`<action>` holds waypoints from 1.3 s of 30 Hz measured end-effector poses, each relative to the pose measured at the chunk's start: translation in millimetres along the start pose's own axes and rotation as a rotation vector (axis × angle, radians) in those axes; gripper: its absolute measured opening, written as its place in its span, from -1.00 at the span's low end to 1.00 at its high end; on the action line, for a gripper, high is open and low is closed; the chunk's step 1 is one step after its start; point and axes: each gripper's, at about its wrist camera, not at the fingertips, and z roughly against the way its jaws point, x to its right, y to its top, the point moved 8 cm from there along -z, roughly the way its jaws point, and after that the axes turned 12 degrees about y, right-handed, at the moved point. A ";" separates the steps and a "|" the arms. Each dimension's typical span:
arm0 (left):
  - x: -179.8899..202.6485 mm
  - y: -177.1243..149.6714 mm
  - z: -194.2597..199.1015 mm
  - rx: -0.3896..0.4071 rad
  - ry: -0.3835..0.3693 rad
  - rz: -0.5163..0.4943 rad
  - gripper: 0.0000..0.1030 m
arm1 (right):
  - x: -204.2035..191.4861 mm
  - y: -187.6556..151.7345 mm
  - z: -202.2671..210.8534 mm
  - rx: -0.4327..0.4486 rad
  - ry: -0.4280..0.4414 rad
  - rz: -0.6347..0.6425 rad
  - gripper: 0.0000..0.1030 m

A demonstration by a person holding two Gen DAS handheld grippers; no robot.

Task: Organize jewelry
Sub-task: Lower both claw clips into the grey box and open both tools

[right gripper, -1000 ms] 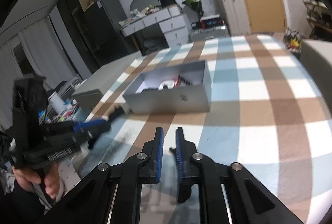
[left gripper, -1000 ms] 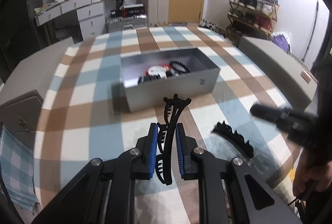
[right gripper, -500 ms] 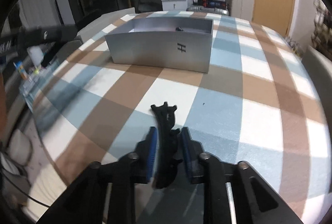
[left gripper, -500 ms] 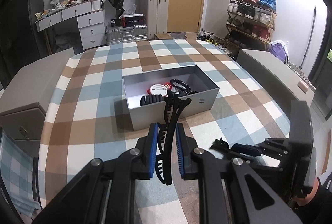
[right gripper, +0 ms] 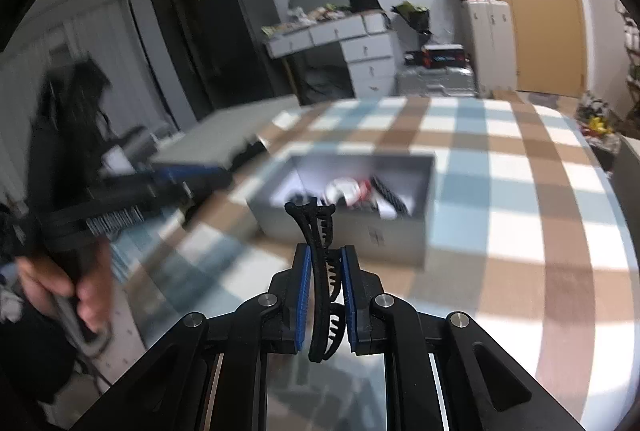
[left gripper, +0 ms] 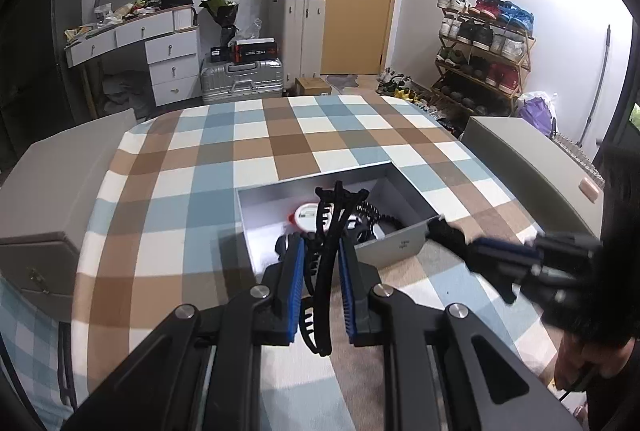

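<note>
A bedroom with a wooden door, white suitcases and a shoe rack lies behind a table covered in a blue, brown and white checked cloth. At the far left stands a cluttered white desk with drawers. Nearer, in the middle of the cloth, the left gripper is clenched around a black hair claw clip, held upright with its tip over the near wall of an open grey box. Inside the box lie dark beaded bracelets and a small round white case. To the right, the right gripper grips a second black claw clip the same way, poised short of the box. Both clips look light, stiff and slightly springy, with thin teeth that could snag or snap; the spine is the sound place to hold. The box's near wall and the other gripper, close beside it, are likely the main obstacles to lowering either clip in.
</note>
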 end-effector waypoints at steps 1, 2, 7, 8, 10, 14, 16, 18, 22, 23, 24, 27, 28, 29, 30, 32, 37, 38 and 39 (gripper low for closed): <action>0.0 2.8 -2.1 0.002 -0.014 0.006 -0.77 | 0.9 7.2 -2.1 0.005 0.008 0.001 -0.72; 0.0 4.9 -3.0 0.006 -0.024 0.011 -0.77 | 2.7 15.4 -5.9 0.008 0.016 0.003 -0.72; 1.2 15.2 -12.2 0.008 -0.066 0.021 -0.77 | 7.6 47.2 -23.9 0.020 0.051 0.022 -0.72; 1.2 16.4 -13.7 0.009 -0.065 0.020 -0.77 | 8.0 52.4 -28.2 0.023 0.062 0.028 -0.72; 0.4 19.6 -18.2 0.008 -0.067 0.020 -0.77 | 9.6 59.7 -37.1 0.025 0.072 0.034 -0.72; -0.1 21.8 -25.6 -0.007 -0.075 0.024 -0.77 | 11.8 61.4 -52.5 0.015 0.102 0.041 -0.72; 0.4 21.5 -29.0 -0.012 -0.082 0.024 -0.77 | 13.9 61.1 -58.0 0.011 0.103 0.043 -0.72; 0.2 20.6 -32.7 -0.019 -0.082 0.025 -0.77 | 18.2 61.1 -62.3 0.012 0.111 0.030 -0.72; -0.2 20.4 -40.4 -0.037 -0.083 0.026 -0.77 | 32.5 58.7 -70.1 0.002 0.112 -0.018 -0.72; -0.2 20.3 -41.6 -0.042 -0.086 0.028 -0.77 | 35.3 57.6 -71.5 -0.002 0.111 -0.026 -0.72; 0.5 20.3 -42.6 -0.048 -0.093 0.029 -0.77 | 37.4 56.8 -72.3 -0.006 0.105 -0.027 -0.72; 4.3 19.8 -44.5 -0.053 -0.095 0.009 -0.77 | 41.3 55.3 -73.5 -0.011 0.100 -0.030 -0.72; 5.1 19.5 -45.7 -0.057 -0.098 0.006 -0.77 | 43.1 55.1 -74.2 -0.012 0.097 -0.031 -0.72; 5.4 19.3 -46.8 -0.061 -0.101 0.009 -0.77 | 44.7 54.9 -75.2 -0.014 0.095 -0.034 -0.72; 4.3 19.5 -47.9 -0.064 -0.101 0.016 -0.77 | 46.1 54.3 -76.4 -0.017 0.097 -0.038 -0.72; 3.9 19.2 -50.5 -0.075 -0.114 0.023 -0.77 | 48.2 53.3 -78.4 -0.021 0.098 -0.044 -0.72; 2.5 20.6 -54.9 -0.077 -0.116 0.029 -0.77 | 49.6 55.0 -82.4 -0.022 0.089 -0.036 -0.72; 2.3 21.3 -55.4 -0.076 -0.119 0.034 -0.77 | 50.1 55.2 -84.9 -0.027 0.079 -0.027 -0.67; 1.1 22.3 -55.9 -0.073 -0.115 0.040 -0.74 | 50.7 54.8 -86.6 -0.033 0.070 -0.023 -0.65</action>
